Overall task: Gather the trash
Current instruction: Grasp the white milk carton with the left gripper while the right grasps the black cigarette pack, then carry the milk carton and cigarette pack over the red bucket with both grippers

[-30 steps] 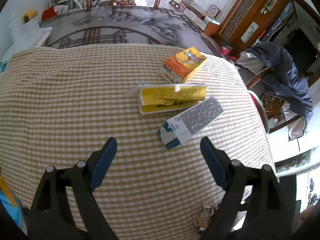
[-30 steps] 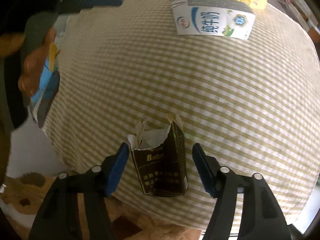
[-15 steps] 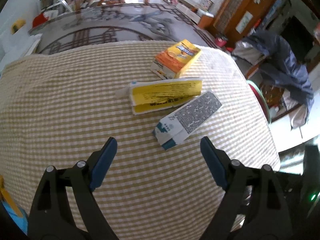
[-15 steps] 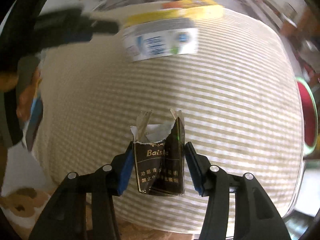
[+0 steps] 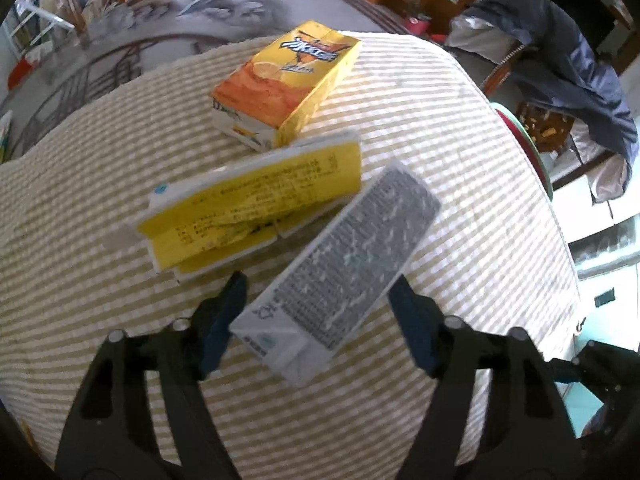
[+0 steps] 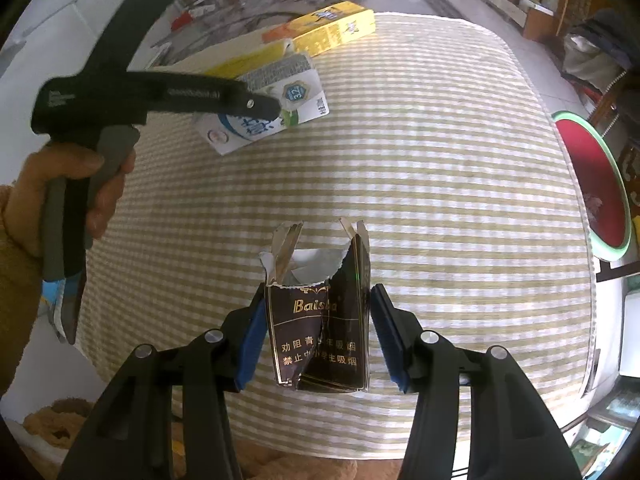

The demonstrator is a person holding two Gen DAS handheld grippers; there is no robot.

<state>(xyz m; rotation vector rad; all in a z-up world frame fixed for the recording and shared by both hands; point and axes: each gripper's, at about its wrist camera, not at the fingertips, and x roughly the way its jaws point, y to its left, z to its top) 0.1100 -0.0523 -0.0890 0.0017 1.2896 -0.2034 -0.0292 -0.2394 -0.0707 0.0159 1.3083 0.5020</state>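
Note:
A white milk carton (image 5: 344,264) with grey print lies on the checked tablecloth (image 5: 80,240). My left gripper (image 5: 318,322) straddles its near end with jaws closing; the pads are not pressing on it. Beyond it lie a flattened yellow carton (image 5: 256,204) and an orange juice box (image 5: 288,80). In the right wrist view, my right gripper (image 6: 320,338) is shut on a torn dark cigarette pack (image 6: 316,328), held upright above the cloth. That view also shows the left gripper (image 6: 260,106) over the milk carton (image 6: 240,136), the yellow carton (image 6: 248,62) and the juice box (image 6: 332,32).
A red basin with a green rim (image 6: 596,184) sits past the table's right edge. A dark blue jacket (image 5: 568,60) hangs over a chair at the far right. A person's hand (image 6: 60,184) grips the left tool's handle. Something brown and furry (image 6: 60,424) lies below the near edge.
My left gripper came forward and down over the milk carton, and its jaws narrowed. The right gripper closed on the cigarette pack, lifted it and swung round with it.

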